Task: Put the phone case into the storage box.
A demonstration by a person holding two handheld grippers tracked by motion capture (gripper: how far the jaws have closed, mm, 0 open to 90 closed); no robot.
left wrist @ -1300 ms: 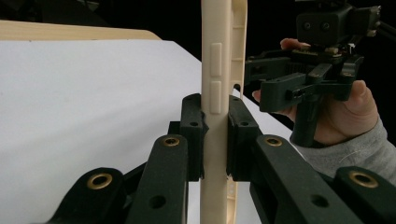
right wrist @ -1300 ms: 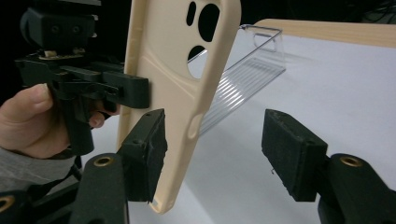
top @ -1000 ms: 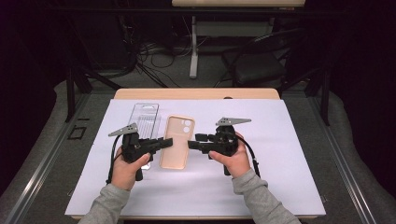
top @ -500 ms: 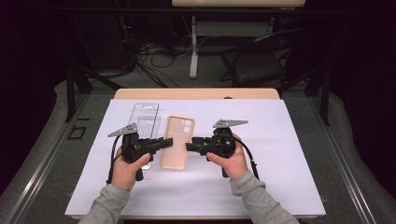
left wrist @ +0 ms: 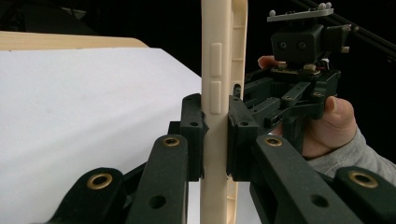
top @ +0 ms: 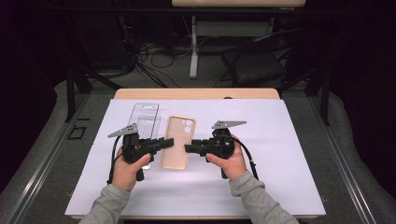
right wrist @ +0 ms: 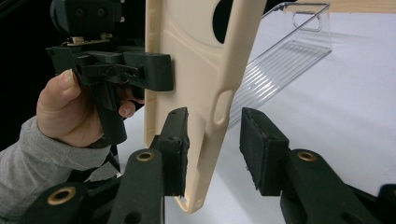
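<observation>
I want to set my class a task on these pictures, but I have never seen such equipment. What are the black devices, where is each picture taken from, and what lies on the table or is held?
A person sits at a table and holds a hand-operated two-jaw gripper in each hand. One picture looks down from above; the other two come from cameras riding on each gripper. The left gripper is clamped on one long edge of a beige phone case. The right gripper has the opposite edge between its jaws, which have just been closing, but one pad stands clear of the case. Beside the case, a clear plastic package lies on the white sheet that covers the table.
</observation>
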